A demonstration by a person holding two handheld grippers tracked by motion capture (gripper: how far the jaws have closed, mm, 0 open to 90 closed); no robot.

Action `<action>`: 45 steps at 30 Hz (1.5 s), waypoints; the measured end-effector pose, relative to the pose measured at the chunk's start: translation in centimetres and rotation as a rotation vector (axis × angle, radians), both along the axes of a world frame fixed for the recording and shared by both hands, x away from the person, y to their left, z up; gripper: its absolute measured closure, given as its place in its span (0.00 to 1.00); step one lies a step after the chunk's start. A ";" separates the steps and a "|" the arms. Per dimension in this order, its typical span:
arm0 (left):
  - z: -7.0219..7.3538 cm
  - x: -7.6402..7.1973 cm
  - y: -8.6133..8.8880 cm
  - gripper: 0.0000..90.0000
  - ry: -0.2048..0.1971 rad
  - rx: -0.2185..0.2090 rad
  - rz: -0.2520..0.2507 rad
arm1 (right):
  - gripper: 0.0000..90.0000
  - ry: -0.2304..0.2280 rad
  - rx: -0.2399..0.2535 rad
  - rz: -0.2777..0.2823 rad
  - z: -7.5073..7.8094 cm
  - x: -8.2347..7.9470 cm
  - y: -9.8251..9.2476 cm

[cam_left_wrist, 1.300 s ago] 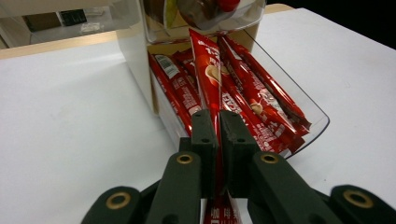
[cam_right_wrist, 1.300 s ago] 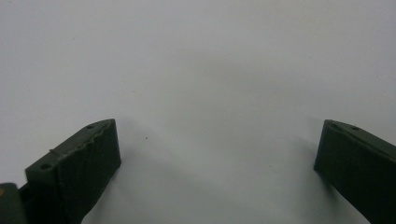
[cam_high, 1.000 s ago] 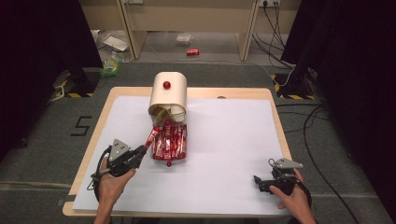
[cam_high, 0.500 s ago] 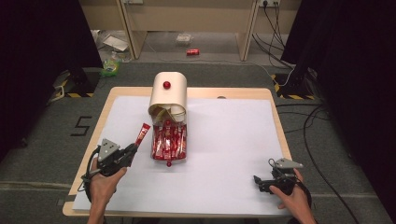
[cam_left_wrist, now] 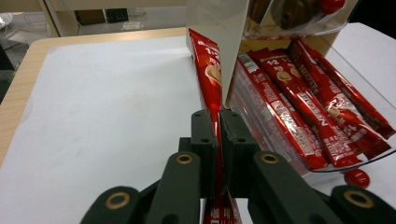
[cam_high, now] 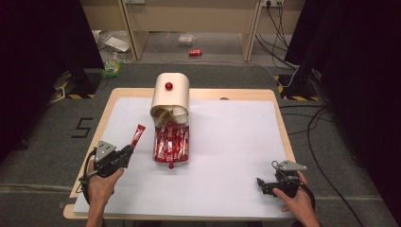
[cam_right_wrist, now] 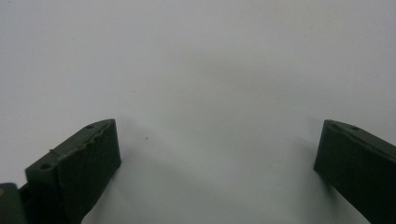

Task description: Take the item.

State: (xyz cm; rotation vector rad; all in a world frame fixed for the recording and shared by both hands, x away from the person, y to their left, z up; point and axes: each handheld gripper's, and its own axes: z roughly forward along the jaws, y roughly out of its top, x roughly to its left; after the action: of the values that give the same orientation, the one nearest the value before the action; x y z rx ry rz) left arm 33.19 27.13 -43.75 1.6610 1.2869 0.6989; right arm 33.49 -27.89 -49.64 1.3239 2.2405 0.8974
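The left gripper (cam_high: 128,150), at the lower left of the high view, is clamped on one slim red instant-coffee stick sachet (cam_high: 137,134). A second ago that sachet was down among the others in the clear plastic tray (cam_high: 170,163); now it is out, angled up just left of the tray, well clear of the cream round-topped dispenser box (cam_high: 170,97). That suggests one stick is successfully drawn and ready to be set down. In the left gripper view the packed sachets (cam_left_wrist: 299,98) read "Nescafé" and "12". The right gripper (cam_high: 263,182) rests at the lower right on the white table cover (cam_high: 236,142), jaws wide apart, holding nothing.
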 end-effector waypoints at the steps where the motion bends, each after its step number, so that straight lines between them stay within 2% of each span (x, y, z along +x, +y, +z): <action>1: -0.1 0.1 0.1 0.93 0.000 -0.001 0.004 | 0.01 0.000 0.000 0.000 0.0 0.0 0.0; 21: -1.0 0.5 1.9 0.93 0.006 -0.016 0.064 | 0.01 0.000 0.000 0.002 0.0 0.0 0.0; 45: -3.0 1.4 2.5 0.93 0.057 -0.002 0.099 | 0.01 0.001 0.001 -0.001 0.0 0.0 0.0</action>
State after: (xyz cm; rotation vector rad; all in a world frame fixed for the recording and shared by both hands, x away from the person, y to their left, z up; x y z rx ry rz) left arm 34.61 29.64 -46.80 1.6349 1.4178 0.7132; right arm 33.49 -27.89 -49.64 1.3260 2.2403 0.8977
